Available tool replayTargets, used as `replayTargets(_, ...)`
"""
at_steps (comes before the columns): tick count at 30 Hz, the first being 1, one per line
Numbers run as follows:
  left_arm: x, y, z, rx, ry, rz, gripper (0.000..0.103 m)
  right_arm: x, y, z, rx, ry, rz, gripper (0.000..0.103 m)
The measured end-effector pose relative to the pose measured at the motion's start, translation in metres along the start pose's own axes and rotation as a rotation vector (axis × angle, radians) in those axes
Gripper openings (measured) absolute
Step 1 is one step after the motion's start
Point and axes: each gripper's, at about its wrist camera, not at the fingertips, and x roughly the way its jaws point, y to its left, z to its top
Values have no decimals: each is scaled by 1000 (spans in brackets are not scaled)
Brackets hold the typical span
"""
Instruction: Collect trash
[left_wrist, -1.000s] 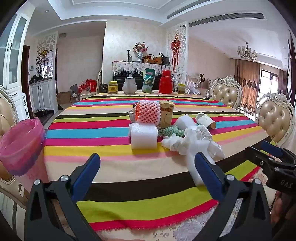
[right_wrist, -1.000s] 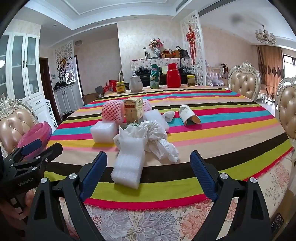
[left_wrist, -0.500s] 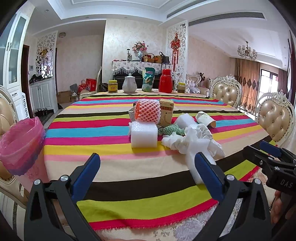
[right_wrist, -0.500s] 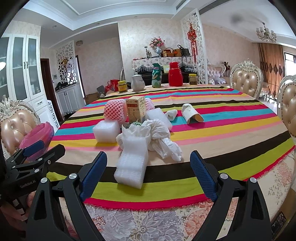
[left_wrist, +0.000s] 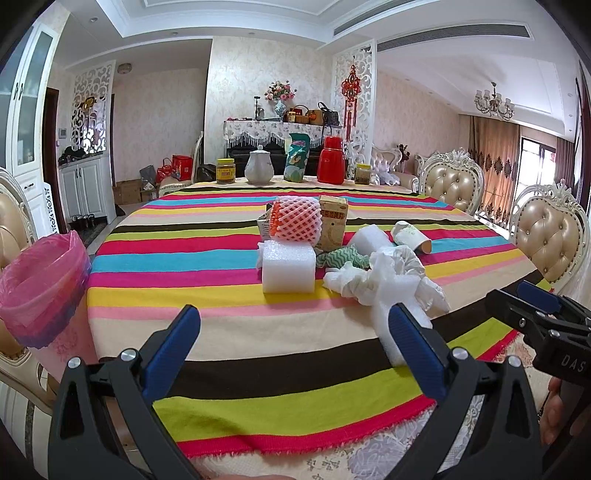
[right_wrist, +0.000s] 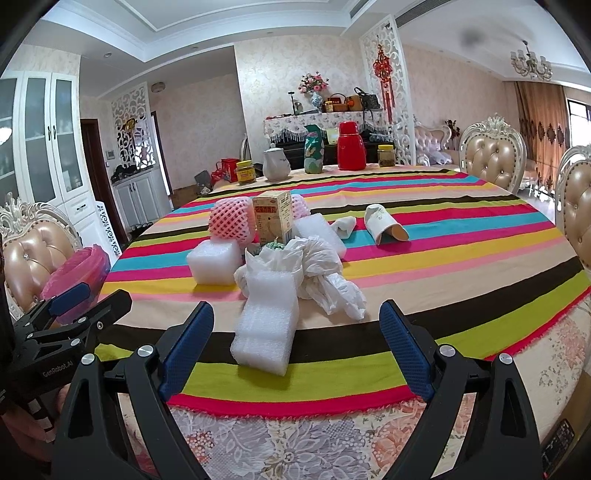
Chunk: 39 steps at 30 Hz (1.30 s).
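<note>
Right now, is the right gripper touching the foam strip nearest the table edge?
Apart. In the right wrist view the right gripper is wide open, and striped cloth shows between each blue pad and the foam strip lying on the table.

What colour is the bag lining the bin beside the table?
Pink translucent plastic bin liner, clearest in the left wrist view.

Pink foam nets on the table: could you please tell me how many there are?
2 pink nets: one left of the carton, another peeking out behind its right side; more may be hidden.
</note>
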Motion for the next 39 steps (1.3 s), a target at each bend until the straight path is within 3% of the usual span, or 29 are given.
replayTargets(32, 0, 5, -5, -11, 0, -7, 99, 6, 5, -5, 6, 24, 27, 86)
replayTargets(39, 6, 16, -9, 2, 2, 41, 99, 22, 14, -2, -13, 51, 19, 86)
